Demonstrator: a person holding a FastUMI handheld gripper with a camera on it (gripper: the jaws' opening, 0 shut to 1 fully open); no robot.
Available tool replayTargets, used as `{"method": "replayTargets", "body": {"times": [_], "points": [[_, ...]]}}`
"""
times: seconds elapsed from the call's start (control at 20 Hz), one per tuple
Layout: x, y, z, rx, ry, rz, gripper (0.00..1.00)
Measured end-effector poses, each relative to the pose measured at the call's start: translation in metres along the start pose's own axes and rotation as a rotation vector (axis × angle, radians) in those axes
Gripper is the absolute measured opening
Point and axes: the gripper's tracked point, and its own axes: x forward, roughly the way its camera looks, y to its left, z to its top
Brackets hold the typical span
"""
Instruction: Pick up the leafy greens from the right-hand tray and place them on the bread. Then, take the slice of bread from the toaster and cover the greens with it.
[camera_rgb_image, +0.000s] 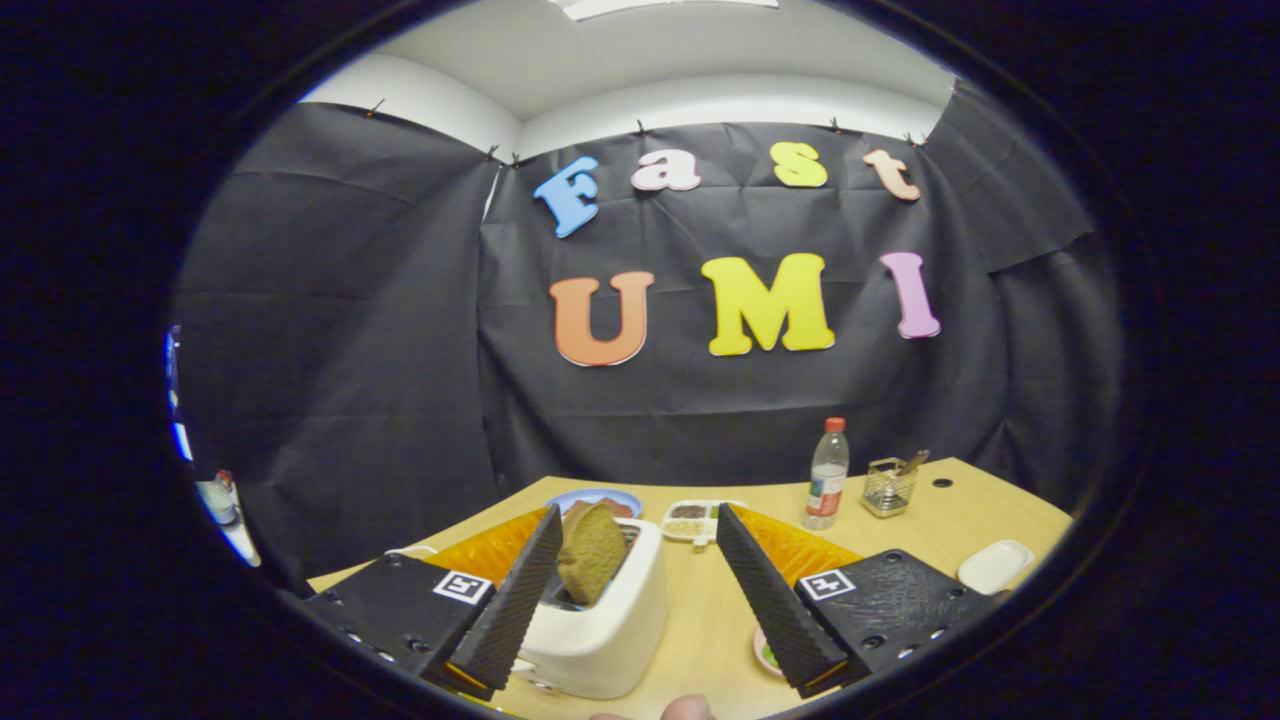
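Observation:
A white toaster (600, 620) stands on the wooden table (940, 510), close to my left finger. A brown slice of bread (590, 552) sticks up out of its slot. My gripper (640, 545) is open, fingers wide apart; the slice sits just inside the left finger, not pressed by either one. A pink plate with something green on it (764, 652) peeks out under my right finger, mostly hidden.
Beyond the toaster lie a blue plate (600, 497) and a white divided tray (690, 520). Farther right stand a plastic bottle with a red cap (828, 475) and a small mesh holder (888, 486). A white dish (993, 566) sits at the right edge.

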Motion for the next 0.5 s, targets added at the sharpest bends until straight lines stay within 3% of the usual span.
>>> {"method": "replayTargets", "body": {"times": [0.3,0.5], "points": [[0.039,0.029,-0.024,-0.062,0.075,-0.046,0.96],[0.062,0.023,-0.049,-0.054,0.183,-0.112,0.96]]}}
